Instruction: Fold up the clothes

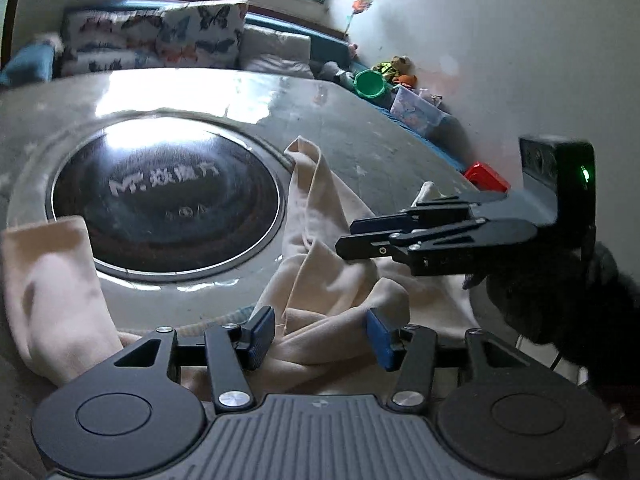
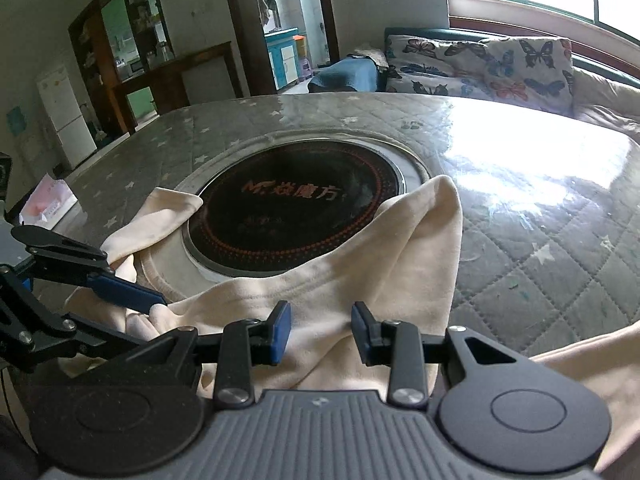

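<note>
Grippers (image 1: 320,334) (image 2: 320,330) angled down over garment (image 2: 360,280)

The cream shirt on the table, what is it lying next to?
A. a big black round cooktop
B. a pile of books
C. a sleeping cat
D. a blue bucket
A: the cream shirt is bunched along the near edge of the black round cooktop set into the table, with one sleeve lying at the cooktop's left side.
</note>
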